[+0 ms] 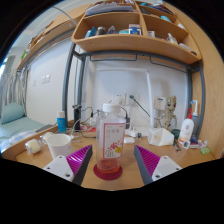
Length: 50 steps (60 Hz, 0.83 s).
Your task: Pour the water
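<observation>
A clear plastic bottle [111,137] with a white cap and a pink-patterned label stands upright on a round red coaster [108,170] on the wooden desk [120,180]. It holds pinkish liquid in its lower part. My gripper [112,160] is open, its magenta pads [80,158] flanking the bottle with a clear gap on each side. The bottle stands between the fingers, resting on the coaster. A white cup [59,144] sits on the desk to the left, just beyond the left finger.
A blue can [61,122] stands behind the cup. Crumpled white paper [160,136], a white spray bottle [186,131] and small clutter lie to the right. A metal-framed loft shelf [130,45] runs overhead, and a bed [15,125] is at far left.
</observation>
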{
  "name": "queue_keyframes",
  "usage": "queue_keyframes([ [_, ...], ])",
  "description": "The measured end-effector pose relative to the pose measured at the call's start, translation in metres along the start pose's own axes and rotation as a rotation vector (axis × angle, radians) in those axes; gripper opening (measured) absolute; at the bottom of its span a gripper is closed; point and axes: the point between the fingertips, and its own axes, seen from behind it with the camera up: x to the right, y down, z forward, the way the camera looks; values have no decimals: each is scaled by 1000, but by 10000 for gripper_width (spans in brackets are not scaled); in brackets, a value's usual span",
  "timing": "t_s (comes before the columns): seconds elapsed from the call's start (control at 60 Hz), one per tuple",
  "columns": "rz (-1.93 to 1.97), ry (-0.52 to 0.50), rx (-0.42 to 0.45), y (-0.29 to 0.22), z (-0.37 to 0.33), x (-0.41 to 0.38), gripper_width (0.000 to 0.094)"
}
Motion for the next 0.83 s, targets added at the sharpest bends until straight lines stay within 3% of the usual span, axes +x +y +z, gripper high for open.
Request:
queue_keyframes([
  [0.167, 29, 34, -18, 7, -61, 4, 859],
  [0.383, 15, 156, 25, -13, -127, 29, 861],
  [0.833, 5, 294, 89, -20, -173, 84, 859],
])
